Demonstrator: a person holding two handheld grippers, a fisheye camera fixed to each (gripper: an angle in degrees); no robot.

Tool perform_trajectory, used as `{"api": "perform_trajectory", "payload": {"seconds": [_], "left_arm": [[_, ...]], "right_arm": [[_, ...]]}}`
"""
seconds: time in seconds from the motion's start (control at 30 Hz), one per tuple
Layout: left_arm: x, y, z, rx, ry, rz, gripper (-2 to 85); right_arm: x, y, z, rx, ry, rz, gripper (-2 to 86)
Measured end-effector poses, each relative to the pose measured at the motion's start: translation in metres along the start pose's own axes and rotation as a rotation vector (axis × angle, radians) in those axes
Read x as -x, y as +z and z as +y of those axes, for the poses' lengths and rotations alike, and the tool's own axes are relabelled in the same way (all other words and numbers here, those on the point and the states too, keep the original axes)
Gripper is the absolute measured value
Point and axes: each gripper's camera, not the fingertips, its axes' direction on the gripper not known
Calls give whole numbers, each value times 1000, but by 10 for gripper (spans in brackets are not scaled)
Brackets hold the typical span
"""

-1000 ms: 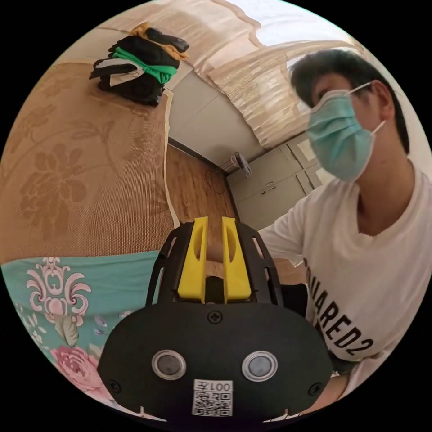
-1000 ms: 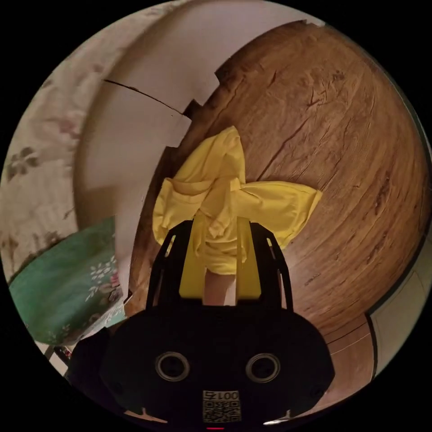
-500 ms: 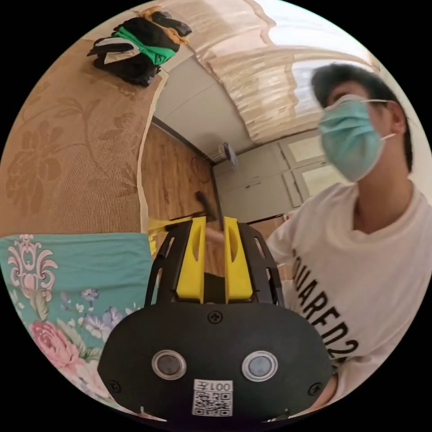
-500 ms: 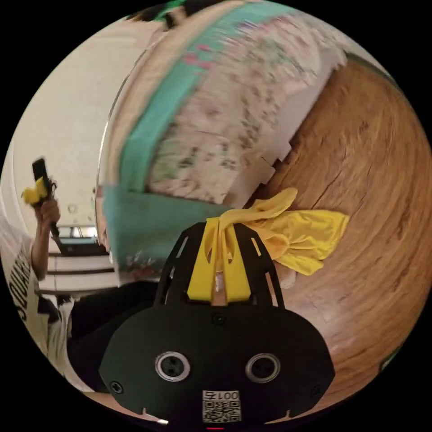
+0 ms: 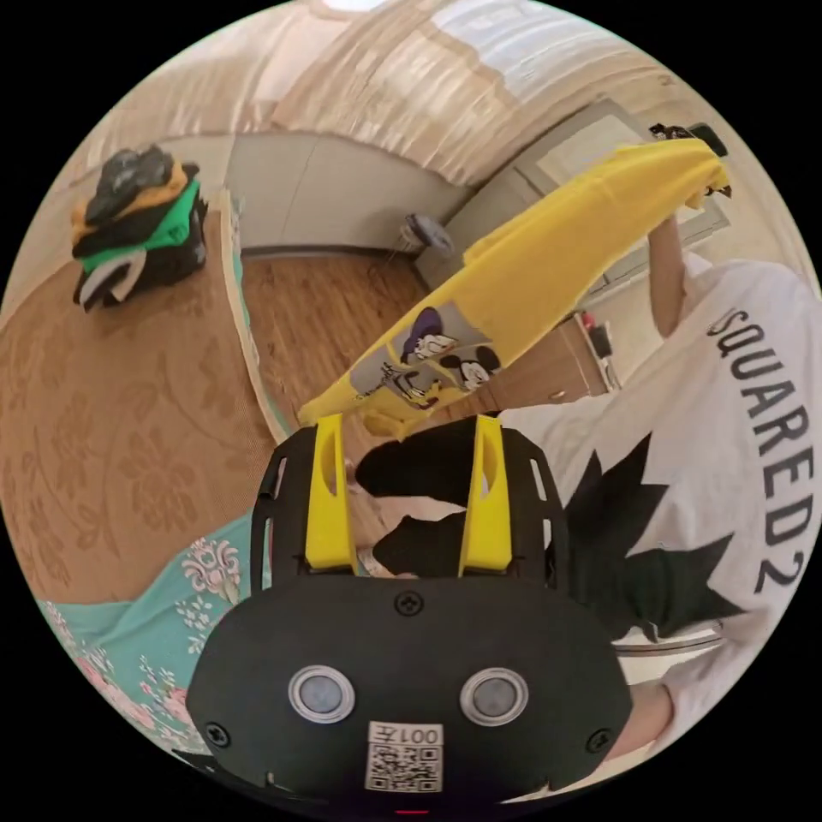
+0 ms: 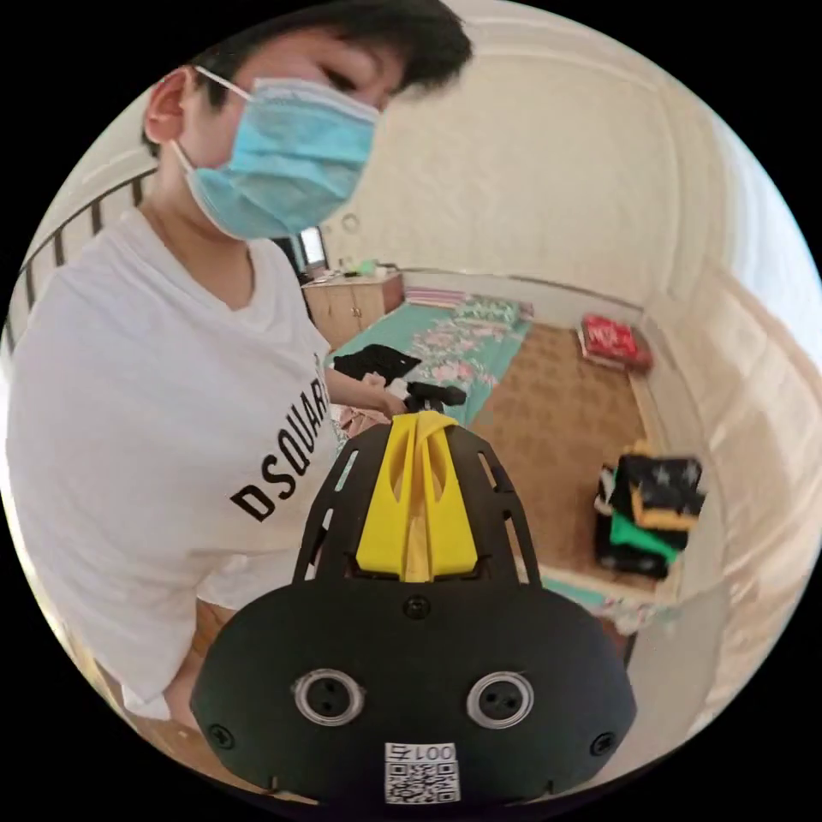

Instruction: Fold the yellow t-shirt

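folded clothes pile (image 5: 137, 224) on bed (image 5: 103, 428), woven mat

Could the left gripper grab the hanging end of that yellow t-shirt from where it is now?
Probably yes. The left gripper has its jaws spread wide, and the low end of the yellow t-shirt dangles just beyond their tips with nothing between. The right gripper holds the other end up high.
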Motion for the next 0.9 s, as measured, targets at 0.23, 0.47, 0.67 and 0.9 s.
{"api": "perform_trajectory", "payload": {"seconds": [0.23, 0.47, 0.67, 0.9], "left_arm": [[-26, -115, -88, -250, 137, 41, 200], [-50, -165, -158, -421, 365, 326, 164], [-58, -206, -129, -685, 128, 284, -5], [-124, -263, -10, -861, -273, -109, -8]], "right_arm": [[5, -169, -83, -232, -529, -238, -1], [-6, -270, -155, -294, -768, -299, -1], [-54, -285, -176, -223, -466, 71, -1], [-108, -247, -117, -108, -62, 162, -1]]}}
